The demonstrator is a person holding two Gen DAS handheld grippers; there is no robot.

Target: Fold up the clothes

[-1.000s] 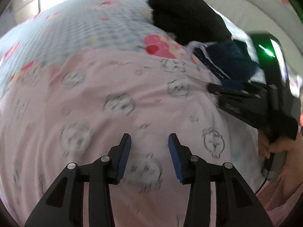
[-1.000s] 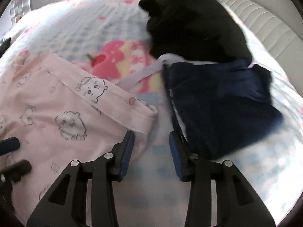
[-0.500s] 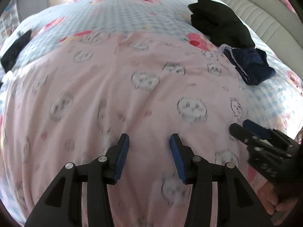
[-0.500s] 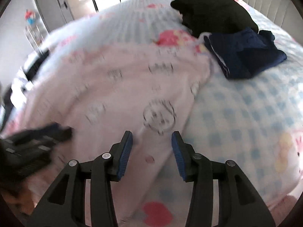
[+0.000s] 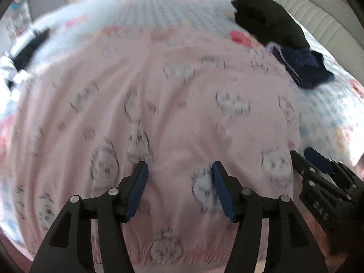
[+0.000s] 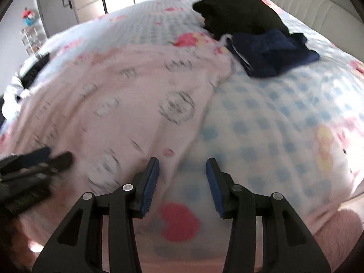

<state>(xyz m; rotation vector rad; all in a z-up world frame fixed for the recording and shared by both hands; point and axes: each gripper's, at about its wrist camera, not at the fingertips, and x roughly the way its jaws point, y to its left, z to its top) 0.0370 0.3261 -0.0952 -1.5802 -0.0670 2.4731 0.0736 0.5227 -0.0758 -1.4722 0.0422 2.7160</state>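
Though pink garment [image 5: 182, 104] blurred, left gripper [image 5: 179, 188] just widened, empty

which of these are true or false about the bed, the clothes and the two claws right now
1. The pink garment lies spread on the bed. True.
2. The left claw is clamped on a black sock. False: it is open, holding nothing.
3. A navy garment lies beside the black garment. True.
4. The right claw grips the navy garment. False: it is open, over the pink garment's edge.
5. The bedsheet is plain white. False: blue checks.
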